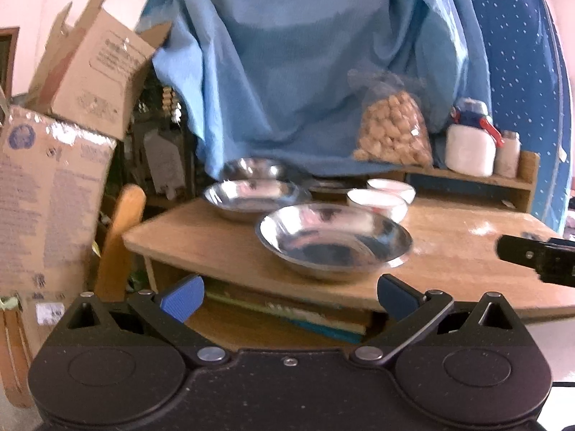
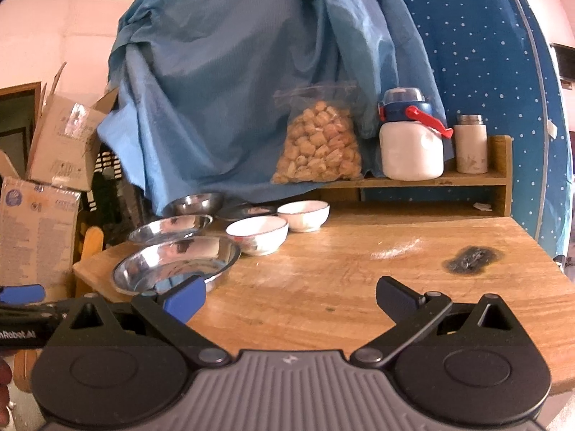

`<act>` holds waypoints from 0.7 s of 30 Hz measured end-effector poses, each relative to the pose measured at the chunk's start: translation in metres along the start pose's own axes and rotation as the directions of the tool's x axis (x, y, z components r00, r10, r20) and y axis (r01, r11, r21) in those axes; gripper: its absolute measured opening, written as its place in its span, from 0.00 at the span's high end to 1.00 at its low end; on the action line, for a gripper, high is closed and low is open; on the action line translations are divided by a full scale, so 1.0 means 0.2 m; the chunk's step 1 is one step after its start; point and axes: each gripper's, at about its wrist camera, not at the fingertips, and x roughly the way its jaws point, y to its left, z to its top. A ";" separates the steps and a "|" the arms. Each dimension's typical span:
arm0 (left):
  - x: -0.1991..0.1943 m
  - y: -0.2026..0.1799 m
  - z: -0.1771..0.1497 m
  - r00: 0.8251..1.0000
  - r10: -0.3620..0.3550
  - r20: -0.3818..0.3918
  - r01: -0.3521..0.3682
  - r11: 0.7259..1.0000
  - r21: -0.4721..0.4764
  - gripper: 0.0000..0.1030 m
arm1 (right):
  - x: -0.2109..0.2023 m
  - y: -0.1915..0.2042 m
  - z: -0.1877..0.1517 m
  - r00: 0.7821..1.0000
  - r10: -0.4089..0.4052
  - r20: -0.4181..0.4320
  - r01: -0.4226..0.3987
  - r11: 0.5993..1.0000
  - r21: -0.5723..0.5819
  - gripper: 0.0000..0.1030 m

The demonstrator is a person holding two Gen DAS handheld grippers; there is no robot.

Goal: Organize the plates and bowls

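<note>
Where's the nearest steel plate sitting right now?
The nearest steel plate sits at the table's front-left corner in the right wrist view, just ahead of the open left gripper, with a white bowl behind-right.

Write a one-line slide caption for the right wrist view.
Open right gripper over wooden table, facing steel plates and white bowls.
</note>
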 end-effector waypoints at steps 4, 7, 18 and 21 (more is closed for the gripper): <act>0.04 0.09 0.08 0.998 0.046 0.048 -0.047 0.999 0.021 0.01 | 0.04 -0.01 0.06 1.000 0.015 0.006 -0.015 0.999 -0.029 0.00; 0.09 0.16 0.16 0.996 0.063 0.063 -0.064 0.998 0.020 0.01 | 0.08 0.02 0.11 1.000 0.026 0.005 -0.026 0.996 -0.083 0.00; 0.46 0.38 0.37 0.999 -0.013 -0.044 0.009 0.995 -0.100 0.01 | 0.37 0.13 0.36 0.980 0.186 -0.065 -0.196 0.953 -0.232 0.00; 0.58 0.43 0.39 0.996 -0.021 -0.090 0.008 0.991 -0.133 0.01 | 0.50 0.19 0.43 0.964 0.239 -0.120 -0.262 0.931 -0.253 0.00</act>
